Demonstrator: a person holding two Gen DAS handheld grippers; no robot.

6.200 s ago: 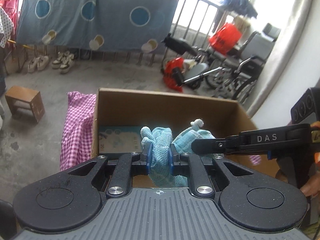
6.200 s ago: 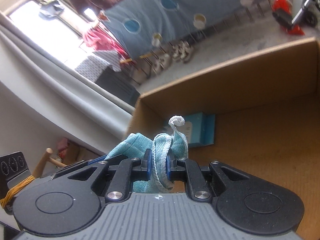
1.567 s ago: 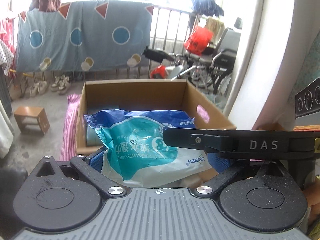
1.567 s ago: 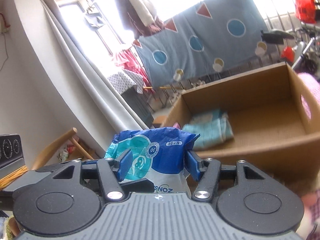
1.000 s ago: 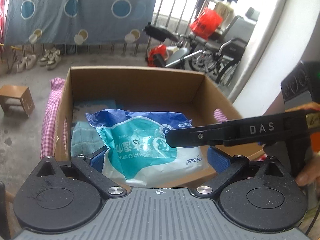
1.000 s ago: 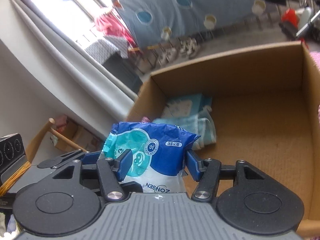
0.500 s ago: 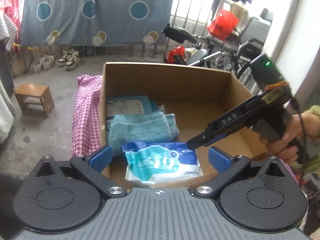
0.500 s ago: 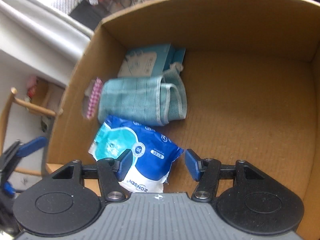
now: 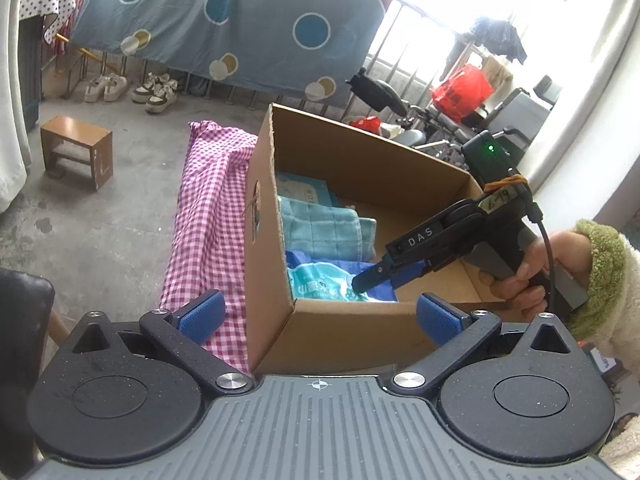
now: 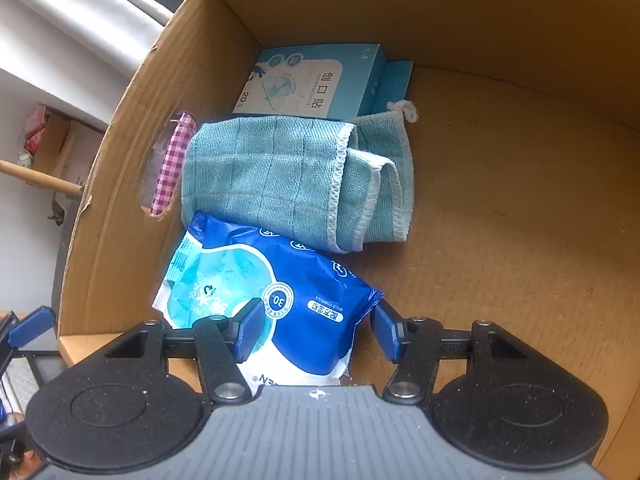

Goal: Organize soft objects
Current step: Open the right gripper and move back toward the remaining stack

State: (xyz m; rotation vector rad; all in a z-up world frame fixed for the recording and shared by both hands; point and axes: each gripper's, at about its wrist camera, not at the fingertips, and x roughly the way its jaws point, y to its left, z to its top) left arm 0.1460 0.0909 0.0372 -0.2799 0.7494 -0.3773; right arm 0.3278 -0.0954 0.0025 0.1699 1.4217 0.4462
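1. Wet-wipes pack (image 10: 276, 300), blue and white, lies on the floor of the cardboard box (image 10: 520, 208) at its near left corner, touching the left wall. Far edge tucks against the folded teal towel (image 10: 296, 176).
2. Right gripper (image 10: 316, 330) reaches down into the box. Its jaws straddle the near end of the pack: left pad (image 10: 250, 330) sits against the wrapper, right pad just beside the pack's corner. Looks still clenched on the pack, though loosely; the wrapper is hardly dented.
3. Left gripper (image 9: 318, 314) hangs outside the near corner of the box, jaws spread wide, grasping nothing.
4. Step in hand, as I read it: setting the pack down in a row with the towel. Next move calls for letting the jaws part and lifting straight up, so the pads do not drag the slack wrapper along.
5. Beyond the towel, a pale blue plaster carton (image 10: 316, 80) rests against the far wall. The right half of the box floor is bare.
6. Outside: pink checked cloth (image 9: 216, 216) draped along the box's left side, showing through the handle hole (image 10: 166, 164). Wooden stool (image 9: 76, 148), shoes and a hanging blue sheet (image 9: 224, 20) stand well apart.
7. In the way: little. The near box wall is close under the right gripper.
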